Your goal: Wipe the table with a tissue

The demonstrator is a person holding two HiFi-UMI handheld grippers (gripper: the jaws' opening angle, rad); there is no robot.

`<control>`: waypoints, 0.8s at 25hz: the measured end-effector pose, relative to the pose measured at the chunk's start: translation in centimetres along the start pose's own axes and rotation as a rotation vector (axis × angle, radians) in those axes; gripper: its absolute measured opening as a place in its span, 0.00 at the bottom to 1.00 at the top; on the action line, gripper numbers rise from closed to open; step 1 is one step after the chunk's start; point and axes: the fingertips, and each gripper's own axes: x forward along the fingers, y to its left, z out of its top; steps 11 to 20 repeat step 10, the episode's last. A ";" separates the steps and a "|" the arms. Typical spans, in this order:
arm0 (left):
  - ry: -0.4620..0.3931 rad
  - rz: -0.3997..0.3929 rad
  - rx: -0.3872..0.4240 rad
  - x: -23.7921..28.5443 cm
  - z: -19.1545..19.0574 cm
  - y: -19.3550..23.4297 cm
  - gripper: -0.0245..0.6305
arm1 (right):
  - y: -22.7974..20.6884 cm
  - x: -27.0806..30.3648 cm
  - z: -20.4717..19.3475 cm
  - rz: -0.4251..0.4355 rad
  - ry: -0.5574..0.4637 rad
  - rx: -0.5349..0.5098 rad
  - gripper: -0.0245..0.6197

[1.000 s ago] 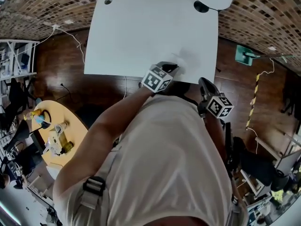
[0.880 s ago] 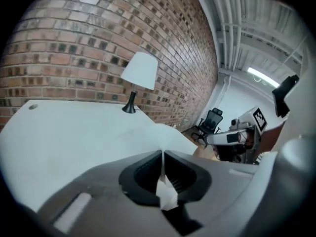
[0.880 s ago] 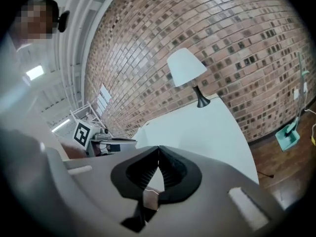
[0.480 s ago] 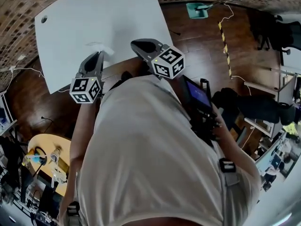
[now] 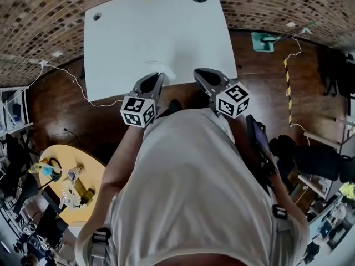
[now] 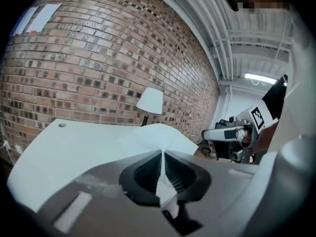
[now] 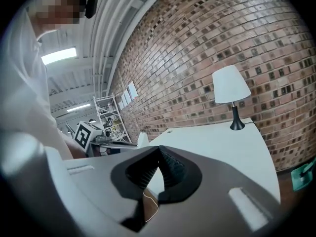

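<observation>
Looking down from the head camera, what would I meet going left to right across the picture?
From the left: round yellow table, left gripper, right gripper, green object on the floor.

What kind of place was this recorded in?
Probably a lab or workshop: bare brick wall, exposed ceiling pipes, a metal shelving rack, a cluttered yellow side table.

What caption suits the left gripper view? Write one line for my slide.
Left claw shut on a white tissue, facing a white table, lamp and brick wall.
</observation>
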 end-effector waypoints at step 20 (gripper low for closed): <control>0.043 -0.110 -0.058 0.4 -1.2 -2.7 0.07 | 0.5 -1.2 -0.9 -0.046 0.026 0.025 0.05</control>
